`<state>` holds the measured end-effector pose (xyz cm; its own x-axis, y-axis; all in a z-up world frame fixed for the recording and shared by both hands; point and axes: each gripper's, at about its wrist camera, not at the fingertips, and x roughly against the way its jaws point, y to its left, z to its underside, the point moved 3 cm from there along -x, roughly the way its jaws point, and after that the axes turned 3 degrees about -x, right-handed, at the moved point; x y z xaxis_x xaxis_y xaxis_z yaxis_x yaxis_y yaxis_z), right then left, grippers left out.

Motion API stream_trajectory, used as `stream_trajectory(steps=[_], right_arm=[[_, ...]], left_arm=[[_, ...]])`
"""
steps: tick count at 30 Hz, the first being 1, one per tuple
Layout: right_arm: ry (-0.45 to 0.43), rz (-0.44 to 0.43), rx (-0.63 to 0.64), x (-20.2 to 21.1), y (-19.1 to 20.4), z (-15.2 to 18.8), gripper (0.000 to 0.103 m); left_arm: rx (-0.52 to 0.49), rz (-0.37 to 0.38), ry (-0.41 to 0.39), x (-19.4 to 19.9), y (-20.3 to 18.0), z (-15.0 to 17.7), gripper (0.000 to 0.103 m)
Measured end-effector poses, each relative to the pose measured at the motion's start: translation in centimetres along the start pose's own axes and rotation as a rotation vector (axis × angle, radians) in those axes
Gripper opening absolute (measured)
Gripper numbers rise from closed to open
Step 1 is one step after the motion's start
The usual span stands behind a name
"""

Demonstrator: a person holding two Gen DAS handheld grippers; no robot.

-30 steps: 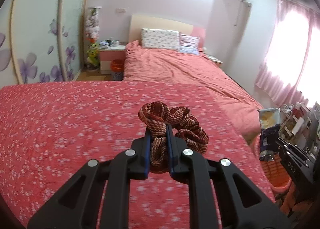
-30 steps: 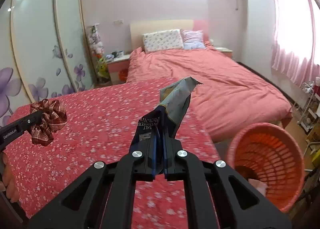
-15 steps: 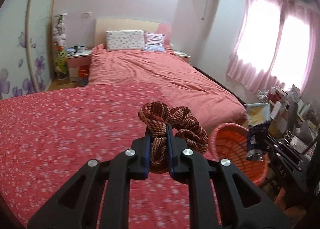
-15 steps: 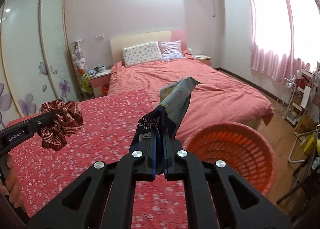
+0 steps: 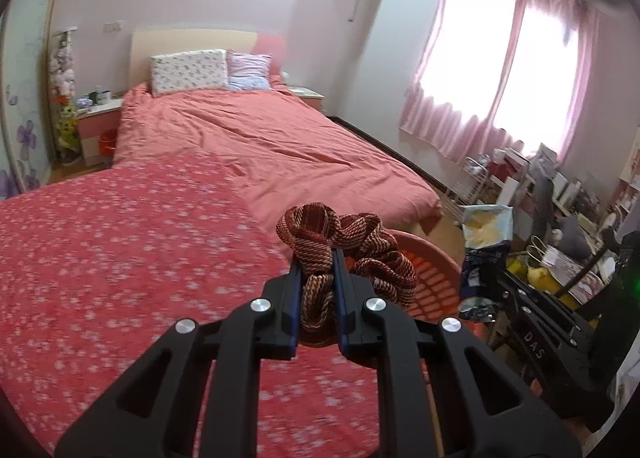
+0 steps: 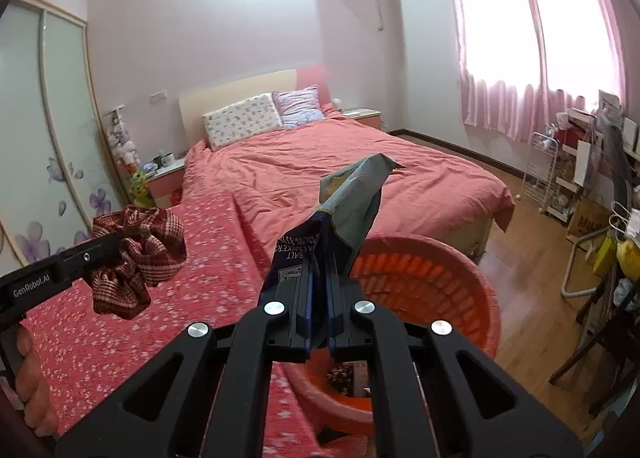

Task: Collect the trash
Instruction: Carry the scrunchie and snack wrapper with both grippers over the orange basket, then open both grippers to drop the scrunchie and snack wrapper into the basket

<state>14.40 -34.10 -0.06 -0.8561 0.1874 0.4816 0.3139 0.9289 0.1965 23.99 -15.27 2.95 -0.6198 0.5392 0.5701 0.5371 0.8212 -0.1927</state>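
I have both pieces of rubbish in hand, so the picking-up part looks done; what is left is the drop. My left tool (image 5: pixel 314 282) is clamped tight on a crumpled band of dark red and cream checked cloth (image 5: pixel 344 242), which bunches out past the fingertips and hangs clear of the bed. My right tool (image 6: pixel 318 290) is closed hard on a flattened snack bag of dark blue and grey foil (image 6: pixel 340 214), whose loose end sticks up and forward from the jaws.

The round orange plastic basket with slotted walls (image 6: pixel 452 278) stands on the wooden floor (image 6: pixel 528 290) at the foot of the bed with the red flowered cover (image 6: pixel 120 322). From the right wrist view the bag is above the basket's near rim; something dark and patterned already lies at the bottom, though I cannot tell what. From the left wrist view the cloth is in front of the basket rim, over the bed's edge rather than plainly over the opening.

I judge that each tool needs to come squarely over the basket mouth before letting go, the left one more so. Whether more rubbish lies about the room, I cannot tell.
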Motion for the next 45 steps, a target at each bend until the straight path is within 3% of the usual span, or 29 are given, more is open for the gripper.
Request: stream_trajectory(steps=[13, 17, 20, 25, 30, 33, 35, 37, 40, 45], right_arm=[[0.016, 0.054, -0.079, -1.7, -4.9, 0.1, 0.006], [0.046, 0.046, -0.115, -3.0, -6.3, 0.1, 0.006], [0.071, 0.048, -0.143, -4.1, -6.9, 0.3, 0.011], [0.108, 0.05, -0.162, -4.7, -7.3, 1.2, 0.039], [0.108, 0.054, -0.169, -3.8, -7.1, 1.5, 0.043], [0.088, 0.061, -0.16, -2.8, -6.8, 1.3, 0.057], [0.067, 0.063, -0.144, -1.9, -6.2, 1.1, 0.062], [0.038, 0.065, -0.121, -0.4, -5.1, 1.0, 0.075], [0.005, 0.06, -0.1, 1.3, -3.9, 1.1, 0.083], [-0.054, 0.088, -0.068, 4.3, -2.0, 1.9, 0.101]], left_arm=[[-0.052, 0.116, 0.089, -7.1, -6.8, 0.9, 0.015], [-0.048, 0.117, 0.137, -9.7, -7.6, 1.6, 0.021], [-0.036, 0.1, 0.17, -11.4, -7.6, 2.1, 0.033], [-0.02, 0.064, 0.195, -12.3, -6.2, 2.9, 0.035], [-0.013, 0.013, 0.172, -10.7, -4.1, 3.0, 0.046], [-0.013, -0.019, 0.145, -9.0, -2.7, 2.9, 0.052], [-0.011, -0.036, 0.126, -7.3, -2.0, 3.0, 0.055], [-0.019, -0.068, 0.1, -5.3, -1.2, 3.3, 0.06], [-0.029, -0.105, 0.071, -2.9, -0.7, 3.6, 0.068], [-0.02, -0.174, 0.022, 1.6, 0.5, 5.0, 0.088]])
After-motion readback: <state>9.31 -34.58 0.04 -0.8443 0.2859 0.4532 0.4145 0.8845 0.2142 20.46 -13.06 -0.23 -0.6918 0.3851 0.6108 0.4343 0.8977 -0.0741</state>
